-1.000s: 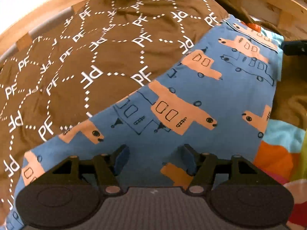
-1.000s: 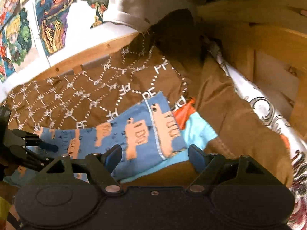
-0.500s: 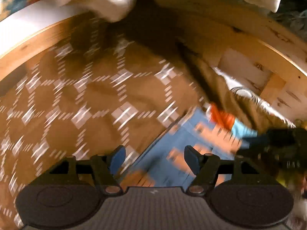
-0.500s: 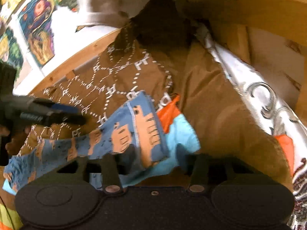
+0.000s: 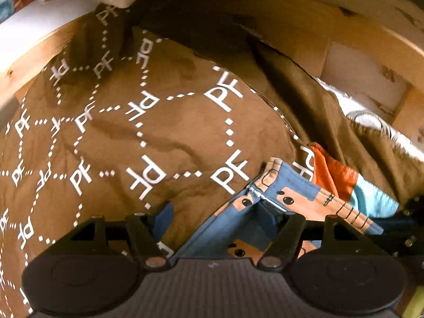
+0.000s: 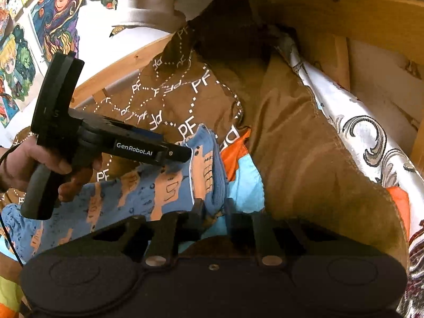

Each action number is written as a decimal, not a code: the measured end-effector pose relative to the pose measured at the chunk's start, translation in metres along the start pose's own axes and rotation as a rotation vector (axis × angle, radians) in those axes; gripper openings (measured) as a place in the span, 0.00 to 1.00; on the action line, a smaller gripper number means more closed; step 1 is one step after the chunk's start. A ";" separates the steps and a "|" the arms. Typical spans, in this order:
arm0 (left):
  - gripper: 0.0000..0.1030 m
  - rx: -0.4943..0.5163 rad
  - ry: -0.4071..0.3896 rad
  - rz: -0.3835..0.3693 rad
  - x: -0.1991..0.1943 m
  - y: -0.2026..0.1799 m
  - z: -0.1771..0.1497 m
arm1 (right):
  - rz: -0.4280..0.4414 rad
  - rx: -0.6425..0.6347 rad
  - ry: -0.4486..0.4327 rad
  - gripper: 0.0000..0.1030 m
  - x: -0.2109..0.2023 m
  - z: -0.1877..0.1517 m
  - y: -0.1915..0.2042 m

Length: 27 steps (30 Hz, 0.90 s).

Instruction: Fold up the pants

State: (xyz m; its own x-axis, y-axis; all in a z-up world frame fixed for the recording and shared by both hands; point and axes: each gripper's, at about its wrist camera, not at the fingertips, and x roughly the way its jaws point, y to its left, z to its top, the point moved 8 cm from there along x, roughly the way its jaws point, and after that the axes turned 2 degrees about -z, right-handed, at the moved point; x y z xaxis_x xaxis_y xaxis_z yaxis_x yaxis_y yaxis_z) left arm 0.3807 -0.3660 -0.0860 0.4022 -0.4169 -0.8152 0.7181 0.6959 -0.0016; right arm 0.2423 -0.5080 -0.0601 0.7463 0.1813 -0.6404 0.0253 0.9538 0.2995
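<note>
Lying across a brown PF-print blanket on the bed, blue pants spread toward 9 o'clock. Pinching their bunched hem, right gripper, jaws clamped on cloth. Hovering at the hem's 12 o'clock corner, left gripper, jaws apart.

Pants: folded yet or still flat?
Partly folded. One end of the pants is doubled over into a thick layered edge, pinched by the right hand-held gripper; the rest lies spread on the brown blanket.
</note>
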 end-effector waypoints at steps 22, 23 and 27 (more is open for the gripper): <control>0.69 -0.359 0.161 -0.107 -0.041 -0.018 0.014 | -0.257 -0.736 -0.202 0.14 -0.011 -0.036 0.103; 0.69 -0.369 0.171 -0.109 -0.040 -0.018 0.013 | -0.258 -0.746 -0.202 0.14 -0.012 -0.037 0.105; 0.70 -0.409 0.180 -0.138 -0.040 -0.021 0.014 | -0.266 -0.789 -0.197 0.14 -0.010 -0.041 0.110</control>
State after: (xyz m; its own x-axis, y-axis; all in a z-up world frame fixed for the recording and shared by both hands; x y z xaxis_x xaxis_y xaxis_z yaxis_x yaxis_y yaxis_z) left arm 0.3572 -0.3723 -0.0452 0.1876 -0.4388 -0.8788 0.4605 0.8295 -0.3159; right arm 0.2108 -0.3955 -0.0498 0.8848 -0.0473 -0.4635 -0.2001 0.8599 -0.4696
